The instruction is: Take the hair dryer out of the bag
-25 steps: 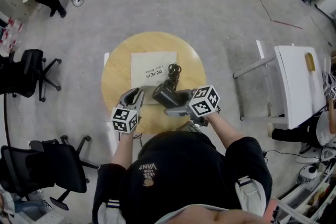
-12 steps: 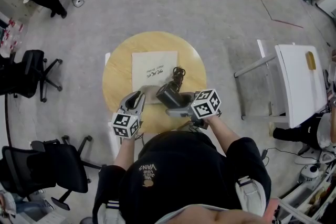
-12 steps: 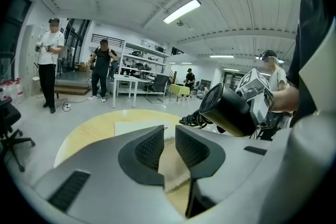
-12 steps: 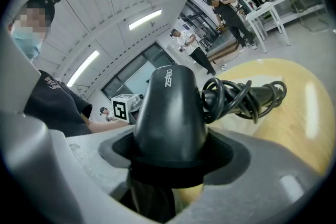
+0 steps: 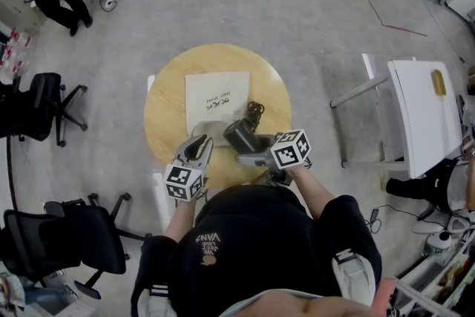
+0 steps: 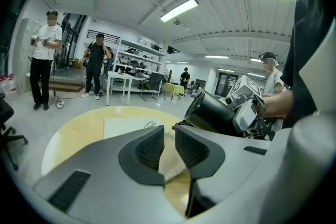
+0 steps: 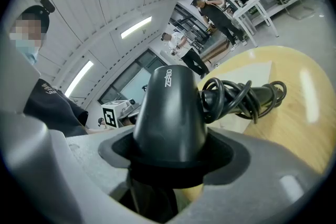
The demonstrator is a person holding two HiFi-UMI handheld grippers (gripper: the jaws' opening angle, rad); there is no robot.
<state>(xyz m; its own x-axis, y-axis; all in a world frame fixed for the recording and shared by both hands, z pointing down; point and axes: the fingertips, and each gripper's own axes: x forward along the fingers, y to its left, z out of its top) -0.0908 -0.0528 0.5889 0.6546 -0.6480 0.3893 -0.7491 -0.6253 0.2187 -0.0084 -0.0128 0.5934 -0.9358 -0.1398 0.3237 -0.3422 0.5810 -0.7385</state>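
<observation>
My right claw (image 7: 170,153) is clamped on the hair dryer (image 7: 168,107). Its dark barrel stands up between my jaws, which press it from both sides. Its black cord (image 7: 242,94) is wound in a bundle on the far side of the barrel.

In the head view the dryer is outside the bag (image 5: 217,94). I hold it over the near right part of the round wooden table (image 5: 165,111), just right of the bag's near end. The bag lies flat and pale across the middle of the table, with some dark print on it. Its near end reaches towards my left claw (image 6: 169,136).

That claw's jaws stand close together with a strip of the pale cloth between the pads. The cloth looks pinched, though I can't be sure how firmly the pads bear on it. The left claw sits to the left of the dryer, near it but apart.

Far off to the left, people (image 6: 41,60) stand on the grey floor. A white desk (image 5: 423,115) stands well to the right.
</observation>
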